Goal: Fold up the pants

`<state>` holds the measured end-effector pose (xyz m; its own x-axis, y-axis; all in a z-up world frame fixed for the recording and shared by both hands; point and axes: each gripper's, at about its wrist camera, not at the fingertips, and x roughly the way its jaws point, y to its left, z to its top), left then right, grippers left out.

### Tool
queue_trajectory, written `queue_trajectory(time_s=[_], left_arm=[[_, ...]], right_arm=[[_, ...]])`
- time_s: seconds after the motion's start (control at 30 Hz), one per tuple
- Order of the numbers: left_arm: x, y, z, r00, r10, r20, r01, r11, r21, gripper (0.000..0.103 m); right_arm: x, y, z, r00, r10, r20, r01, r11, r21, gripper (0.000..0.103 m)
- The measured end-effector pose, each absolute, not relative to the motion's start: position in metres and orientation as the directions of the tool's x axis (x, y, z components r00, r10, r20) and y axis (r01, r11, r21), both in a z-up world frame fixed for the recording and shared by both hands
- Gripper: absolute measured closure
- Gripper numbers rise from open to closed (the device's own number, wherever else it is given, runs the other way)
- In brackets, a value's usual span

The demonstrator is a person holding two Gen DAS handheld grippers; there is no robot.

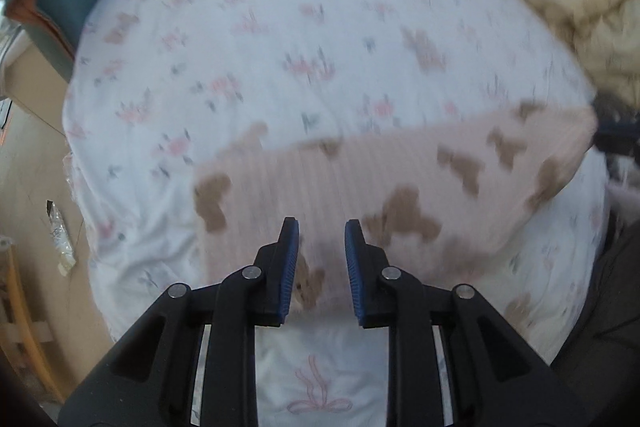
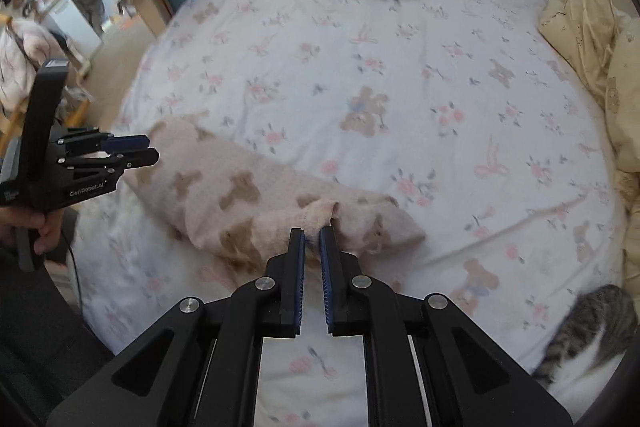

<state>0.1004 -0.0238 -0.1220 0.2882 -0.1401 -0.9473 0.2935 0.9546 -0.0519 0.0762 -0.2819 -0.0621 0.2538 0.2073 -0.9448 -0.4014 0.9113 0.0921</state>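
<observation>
Pinching only a small tuft of the pants point(image 2: 256, 203) at the bed's point(image 2: 400, 67) near edge, your right gripper point(image 2: 312, 233) could slip off; your left gripper point(image 1: 322, 227) hangs spread and empty — and the cat point(image 2: 592, 327) at near right might pounce.

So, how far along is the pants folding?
Roughly halfway, I'd guess. Done: the pants lie as one long narrow strip on the bed, legs seemingly laid together. In hand: the right fingers seem to pinch a raised edge near one end, while the left fingers hover open above the strip. Left: folding the strip shorter.
</observation>
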Motion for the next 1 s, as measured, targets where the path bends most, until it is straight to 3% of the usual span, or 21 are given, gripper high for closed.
queue_trajectory(time_s=[0.1,0.2,0.3,0.47,0.6,0.7,0.87,0.9,0.93,0.97,1.0], left_arm=[[0.099,-0.019,-0.128,0.267,-0.124,-0.956,0.267,0.962,-0.051,0.084],[0.104,-0.010,-0.114,0.330,-0.160,-0.930,0.220,0.971,-0.089,0.084],[0.109,-0.012,-0.107,0.352,-0.214,-0.911,0.223,0.965,-0.140,0.084],[0.108,-0.030,-0.131,0.308,-0.202,-0.930,0.255,0.959,-0.124,0.084],[0.103,-0.021,-0.164,0.220,-0.110,-0.969,0.174,0.982,-0.072,0.082],[0.096,-0.015,-0.165,0.239,-0.045,-0.970,0.201,0.980,0.004,0.080],[0.101,0.028,-0.147,0.265,0.005,-0.964,0.014,1.000,0.009,0.079],[0.103,0.037,-0.138,0.299,0.007,-0.954,-0.025,1.000,-0.001,0.072],[0.103,0.045,-0.131,0.328,0.007,-0.945,-0.056,0.998,-0.012,0.054],[0.105,0.055,-0.122,0.374,0.004,-0.927,-0.101,0.994,-0.037,0.042],[0.105,0.062,-0.114,0.409,0.003,-0.912,-0.135,0.989,-0.057,0.021]], right_arm=[[0.072,-0.309,-0.077,0.186,0.117,-0.976,-0.357,0.933,0.043,0.093],[0.070,-0.322,-0.070,0.211,0.144,-0.967,-0.300,0.951,0.076,0.093],[0.072,-0.309,-0.060,0.272,0.262,-0.926,-0.273,0.944,0.186,0.093],[0.085,-0.253,-0.115,0.198,0.440,-0.876,-0.228,0.890,0.395,0.093],[0.085,-0.231,-0.172,0.108,0.315,-0.943,-0.222,0.932,0.286,0.099],[0.083,-0.244,-0.178,0.108,0.209,-0.972,-0.211,0.960,0.183,0.103],[0.086,-0.281,-0.163,0.145,0.296,-0.944,-0.083,0.954,0.286,0.100],[0.086,-0.289,-0.155,0.175,0.333,-0.926,-0.062,0.943,0.328,0.092],[0.087,-0.299,-0.143,0.227,0.389,-0.893,-0.039,0.920,0.391,0.093],[0.087,-0.309,-0.134,0.273,0.431,-0.860,-0.020,0.897,0.442,0.093],[0.087,-0.318,-0.127,0.312,0.453,-0.835,0.004,0.878,0.478,0.090]])
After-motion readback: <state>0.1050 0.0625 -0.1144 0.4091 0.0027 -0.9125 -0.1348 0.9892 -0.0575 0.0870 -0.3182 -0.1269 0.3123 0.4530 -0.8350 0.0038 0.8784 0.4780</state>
